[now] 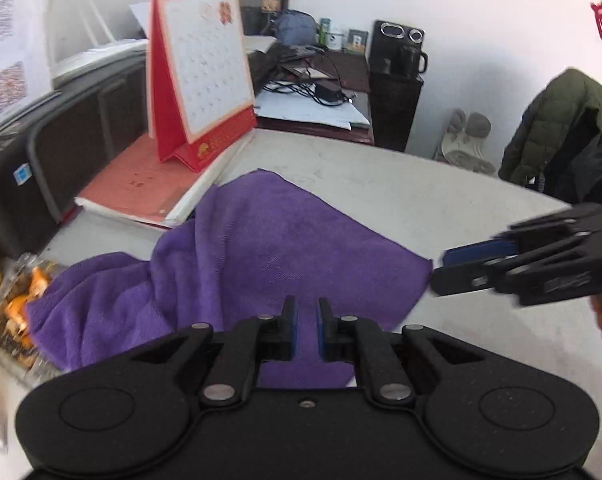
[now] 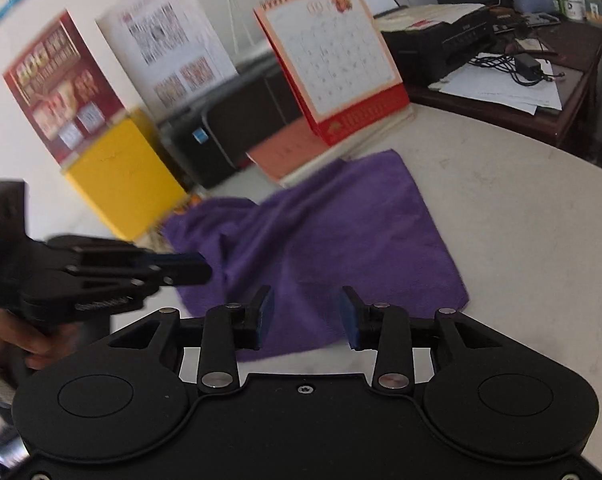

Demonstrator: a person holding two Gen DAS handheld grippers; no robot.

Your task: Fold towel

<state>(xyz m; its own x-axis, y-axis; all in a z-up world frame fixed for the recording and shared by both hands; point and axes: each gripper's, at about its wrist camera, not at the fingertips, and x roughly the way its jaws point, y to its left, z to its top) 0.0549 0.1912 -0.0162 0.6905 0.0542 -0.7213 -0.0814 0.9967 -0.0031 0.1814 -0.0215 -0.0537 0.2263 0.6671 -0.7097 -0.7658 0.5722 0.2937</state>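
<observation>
A purple towel [image 1: 285,256] lies on the white table [image 1: 441,200], flat on its right half and bunched into folds at its left. It also shows in the right wrist view [image 2: 341,232]. My left gripper [image 1: 308,312] hovers above the towel's near edge with its jaws a narrow gap apart and nothing between them. It shows from the side in the right wrist view [image 2: 205,268]. My right gripper [image 2: 307,308] is open and empty above the towel's near edge. In the left wrist view it [image 1: 441,276] sits just off the towel's right corner.
A red desk calendar [image 1: 201,76] stands on a pink book [image 1: 141,184] at the towel's far-left side. A black printer [image 2: 241,128] and a yellow box [image 2: 121,180] stand left. A snack bag [image 1: 17,300] lies by the towel's left end. A cluttered desk [image 1: 321,92] stands behind.
</observation>
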